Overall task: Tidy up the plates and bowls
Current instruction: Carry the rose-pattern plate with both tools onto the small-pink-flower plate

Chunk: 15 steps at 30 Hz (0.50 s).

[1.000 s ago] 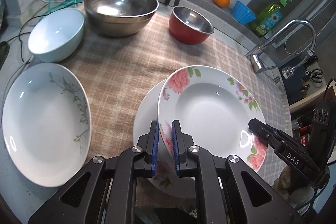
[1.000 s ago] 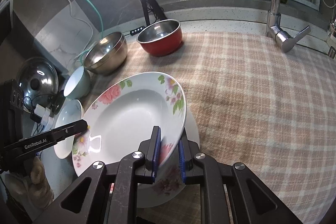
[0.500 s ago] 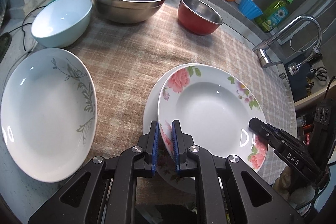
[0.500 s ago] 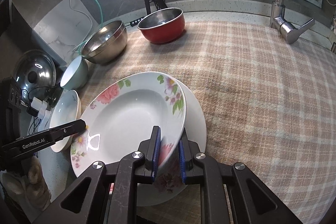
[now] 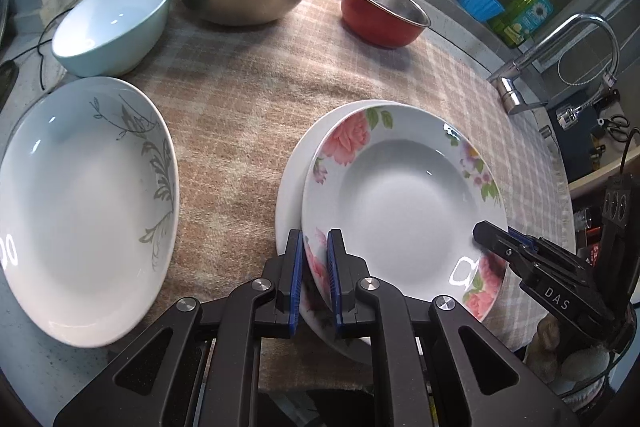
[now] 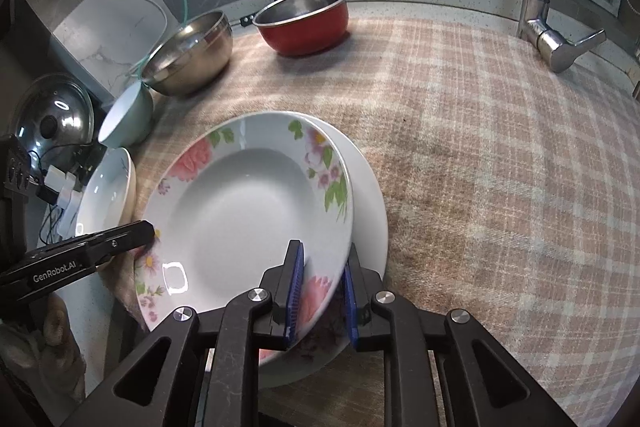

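Over the plain white plate [image 5: 290, 171], we are holding the floral plate [image 5: 404, 187] empty. Left gripper [image 5: 315, 281] is clamping its seven-o'clock rim; right gripper [image 6: 320, 291] is clamping its five-o'clock rim.

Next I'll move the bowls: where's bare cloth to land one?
Widest bare cloth lies between the stacked plates and the faucet. A smaller patch sits before the red bowl. Crowded left: leaf plate, blue bowl.

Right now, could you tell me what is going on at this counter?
A person with two handheld grippers is stacking dishes. The left gripper and right gripper each clamp an opposite rim of the floral plate, which sits over a plain white plate on the checked cloth. The leaf-pattern plate and three bowls wait nearby.
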Available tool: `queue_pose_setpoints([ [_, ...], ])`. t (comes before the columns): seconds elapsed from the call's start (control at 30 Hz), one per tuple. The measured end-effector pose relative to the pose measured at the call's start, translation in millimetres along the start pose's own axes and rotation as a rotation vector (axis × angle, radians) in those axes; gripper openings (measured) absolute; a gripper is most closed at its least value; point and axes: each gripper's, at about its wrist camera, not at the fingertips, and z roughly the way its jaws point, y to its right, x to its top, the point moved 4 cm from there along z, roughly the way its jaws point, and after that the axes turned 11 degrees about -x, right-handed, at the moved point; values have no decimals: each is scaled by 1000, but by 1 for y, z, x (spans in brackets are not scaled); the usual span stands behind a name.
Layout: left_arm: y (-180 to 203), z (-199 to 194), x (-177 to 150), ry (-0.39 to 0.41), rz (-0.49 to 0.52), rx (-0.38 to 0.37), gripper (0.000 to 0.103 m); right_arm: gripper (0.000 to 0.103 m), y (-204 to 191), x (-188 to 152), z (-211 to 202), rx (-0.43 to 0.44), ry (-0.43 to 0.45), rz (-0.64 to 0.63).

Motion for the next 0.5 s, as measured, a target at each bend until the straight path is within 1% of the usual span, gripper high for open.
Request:
queue_pose_setpoints([
  [0.17,-1,0,2,5,0,8,10,21,-6,-1,0,-25,-5,-49],
  [0.4,2,1,3,0,25,16,10,26,-3,0,-1,-48,-13,-57],
  [0.5,1,1,3,-1,18,7,10,26,0,0,-3,-47,-23,-53],
])
